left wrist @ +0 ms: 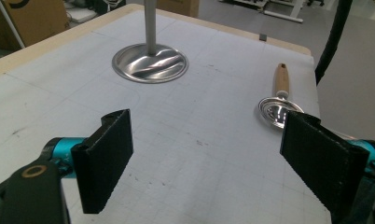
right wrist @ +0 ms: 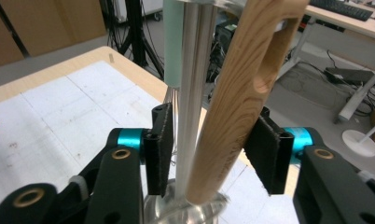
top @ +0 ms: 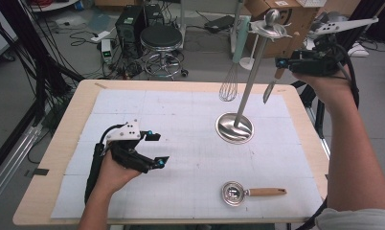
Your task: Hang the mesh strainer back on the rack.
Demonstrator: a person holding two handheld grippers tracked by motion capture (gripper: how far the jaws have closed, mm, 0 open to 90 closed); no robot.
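A steel utensil stand (top: 233, 128) rises on the white mat, its pole (right wrist: 192, 93) topped by hooks. A whisk (top: 229, 88) with a mint handle (right wrist: 172, 42) hangs from it. A wood-handled utensil (top: 272, 86) hangs beside the pole, metal end down. My right gripper (top: 281, 62) is raised at the stand's right. Its jaws stand either side of the wooden handle (right wrist: 241, 88), and the left pad is clear of the handle. My left gripper (top: 159, 148) rests low at the mat's left, open (left wrist: 209, 158) and holding nothing.
A small steel scoop with a wooden handle (top: 233, 193) lies near the front right of the mat (left wrist: 279, 109). Beyond the table's far edge stand a round stool (top: 161, 38), cardboard boxes and cables on the floor.
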